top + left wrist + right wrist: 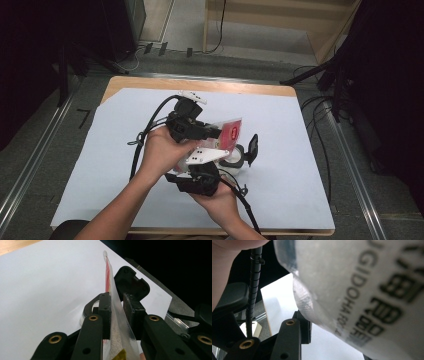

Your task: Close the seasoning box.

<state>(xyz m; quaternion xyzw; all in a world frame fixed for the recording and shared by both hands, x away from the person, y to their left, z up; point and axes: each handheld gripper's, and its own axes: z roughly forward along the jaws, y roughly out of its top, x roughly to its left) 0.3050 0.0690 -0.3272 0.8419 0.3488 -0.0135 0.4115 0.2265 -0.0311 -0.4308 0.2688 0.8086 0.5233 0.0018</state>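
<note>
Pinching the clear plastic, red-labelled packet (pixel 117 322), the left gripper (pixel 117 307) may tear it; right gripper's (pixel 312 322) hold can't be told.

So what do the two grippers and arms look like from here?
Both grippers, left and right, are black with brass rivets on the jaw links. Each has a white plate with dark dots on top and a black cable trailing. Forearms are bare, no sleeves.

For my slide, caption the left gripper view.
Left gripper pinching a clear plastic packet above the white table cover.
</note>
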